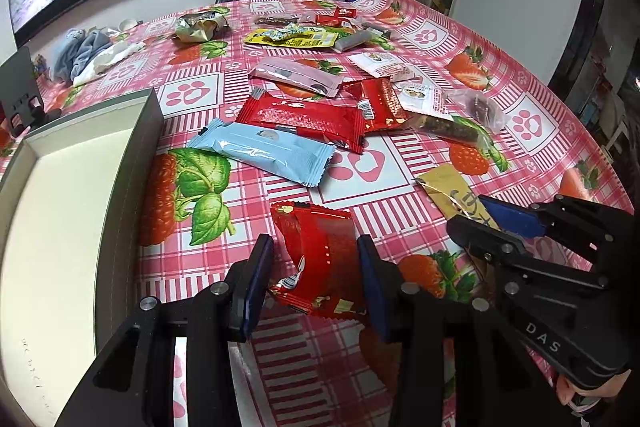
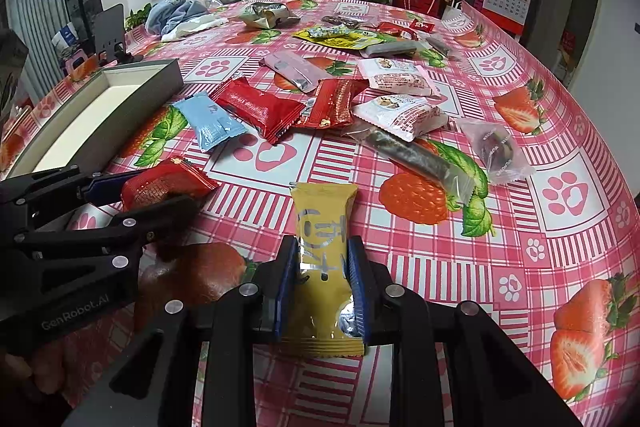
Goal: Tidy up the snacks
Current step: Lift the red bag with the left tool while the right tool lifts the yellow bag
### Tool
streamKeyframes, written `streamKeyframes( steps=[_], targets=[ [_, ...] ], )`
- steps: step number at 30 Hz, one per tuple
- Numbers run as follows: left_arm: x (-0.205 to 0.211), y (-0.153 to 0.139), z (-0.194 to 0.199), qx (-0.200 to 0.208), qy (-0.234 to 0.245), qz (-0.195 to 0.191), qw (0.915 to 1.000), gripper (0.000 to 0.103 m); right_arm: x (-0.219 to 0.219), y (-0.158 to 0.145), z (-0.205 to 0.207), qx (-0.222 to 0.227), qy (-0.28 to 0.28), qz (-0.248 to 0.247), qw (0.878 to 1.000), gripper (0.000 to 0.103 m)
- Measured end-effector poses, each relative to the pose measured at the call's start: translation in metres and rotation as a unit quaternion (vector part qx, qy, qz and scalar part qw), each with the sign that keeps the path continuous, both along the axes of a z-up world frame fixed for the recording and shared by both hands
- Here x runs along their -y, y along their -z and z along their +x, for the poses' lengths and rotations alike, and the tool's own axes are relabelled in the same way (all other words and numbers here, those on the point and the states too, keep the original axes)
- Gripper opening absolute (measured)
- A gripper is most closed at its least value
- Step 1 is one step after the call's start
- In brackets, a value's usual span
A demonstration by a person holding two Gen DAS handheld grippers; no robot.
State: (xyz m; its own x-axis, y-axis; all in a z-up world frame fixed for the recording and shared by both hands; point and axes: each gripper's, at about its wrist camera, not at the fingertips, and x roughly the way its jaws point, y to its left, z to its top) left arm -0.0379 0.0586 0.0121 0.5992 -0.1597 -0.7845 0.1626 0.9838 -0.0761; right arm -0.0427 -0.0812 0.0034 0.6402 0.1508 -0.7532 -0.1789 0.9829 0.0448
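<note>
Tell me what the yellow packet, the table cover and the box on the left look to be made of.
Yellow packet: thin glossy plastic film; it creases, shines, and has crimped sealed ends.
Table cover: likely vinyl or oilcloth; printed pattern, smooth sheen, an edge curling up at the far side.
Box: probably stiff cardboard; matte grey outside, cream inside, straight thick walls. Could be coated board.

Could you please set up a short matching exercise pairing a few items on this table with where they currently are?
Things:
1. red foil snack packet
2. yellow plastic snack packet
3. light blue plastic snack packet
4. grey open box

Places:
A. between the right gripper fingers
B. loose, beside the box
C. table's left edge
D. between the left gripper fingers

Pairs: 1-D, 2-A, 3-B, 4-C
</note>
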Motion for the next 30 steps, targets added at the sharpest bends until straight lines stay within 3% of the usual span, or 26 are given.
streamKeyframes(
  steps=[30],
  targets=[
    [-0.0026,0.0005,-0.0002,0.001,-0.004,0.007,1.0,0.046,0.0013,-0.0001,0.0002,0.001,0.004,-0.002,1.0,0.027]
  ],
)
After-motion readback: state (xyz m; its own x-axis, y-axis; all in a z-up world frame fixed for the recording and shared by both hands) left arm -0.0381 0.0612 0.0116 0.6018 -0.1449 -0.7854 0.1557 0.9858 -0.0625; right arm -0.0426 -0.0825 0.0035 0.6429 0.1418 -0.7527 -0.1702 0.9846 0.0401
